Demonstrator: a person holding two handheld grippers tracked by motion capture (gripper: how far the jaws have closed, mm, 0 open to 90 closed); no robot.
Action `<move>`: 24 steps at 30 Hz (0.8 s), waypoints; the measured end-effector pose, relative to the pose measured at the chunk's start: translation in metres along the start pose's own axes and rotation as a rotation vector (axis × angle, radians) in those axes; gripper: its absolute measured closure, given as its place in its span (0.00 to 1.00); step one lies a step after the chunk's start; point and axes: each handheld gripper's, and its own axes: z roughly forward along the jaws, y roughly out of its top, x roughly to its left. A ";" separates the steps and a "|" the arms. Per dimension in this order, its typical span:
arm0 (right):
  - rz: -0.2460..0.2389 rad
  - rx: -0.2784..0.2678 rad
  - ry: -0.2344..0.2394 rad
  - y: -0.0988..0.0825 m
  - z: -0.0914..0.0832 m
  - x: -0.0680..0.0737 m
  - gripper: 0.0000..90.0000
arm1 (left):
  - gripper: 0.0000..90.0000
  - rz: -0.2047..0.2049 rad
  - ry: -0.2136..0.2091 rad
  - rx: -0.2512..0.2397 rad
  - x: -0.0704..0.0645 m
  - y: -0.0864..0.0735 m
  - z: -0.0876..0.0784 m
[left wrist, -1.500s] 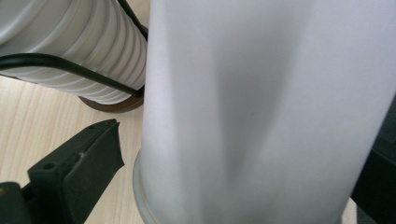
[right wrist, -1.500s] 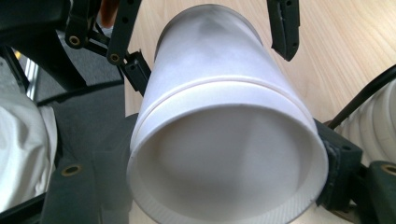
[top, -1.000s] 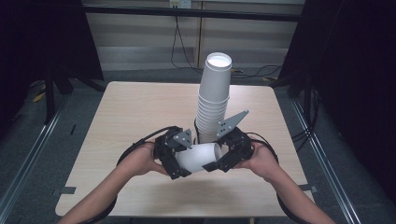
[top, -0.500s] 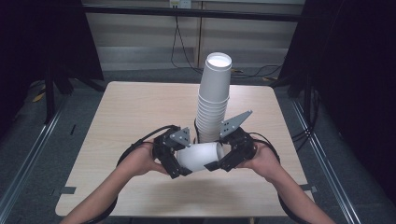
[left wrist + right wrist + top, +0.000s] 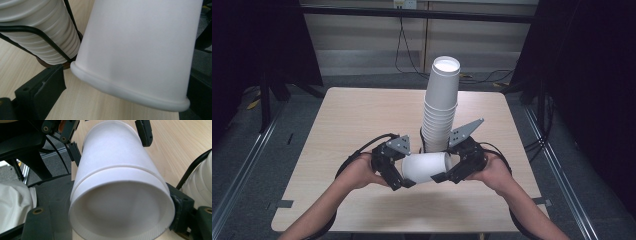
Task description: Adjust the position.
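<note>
Almost nothing has moved since the earlier frames; both hands hold nearly the same place at the near middle of the table, and the white cup lies on its side between the two grippers, lifted a little above the wood. In the right gripper view two cups seem nested, one rim behind the other, so I judge the hands are pulling them apart; this explains the grip from both ends. The left gripper has its jaws on either side of the cup at the rim end, pinching it as far as I can see; the right gripper pinches the other end, jaws narrowed on the wall. Just behind stands the tall stack of cups in a wire holder; it is very near, and a wide pull could knock it.
</note>
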 end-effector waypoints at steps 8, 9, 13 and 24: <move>0.001 -0.007 0.006 -0.003 0.001 -0.002 0.27 | 0.05 0.032 0.000 -0.003 -0.002 0.000 0.000; 0.000 -0.005 0.007 -0.003 0.002 -0.002 0.27 | 0.06 0.034 0.002 0.002 -0.003 0.001 0.000; 0.002 0.001 0.008 -0.003 0.001 -0.002 0.27 | 0.10 0.051 0.007 0.004 -0.006 0.004 -0.001; -0.011 0.005 0.008 -0.005 0.001 -0.002 0.26 | 0.14 0.067 0.026 0.037 -0.008 0.008 -0.002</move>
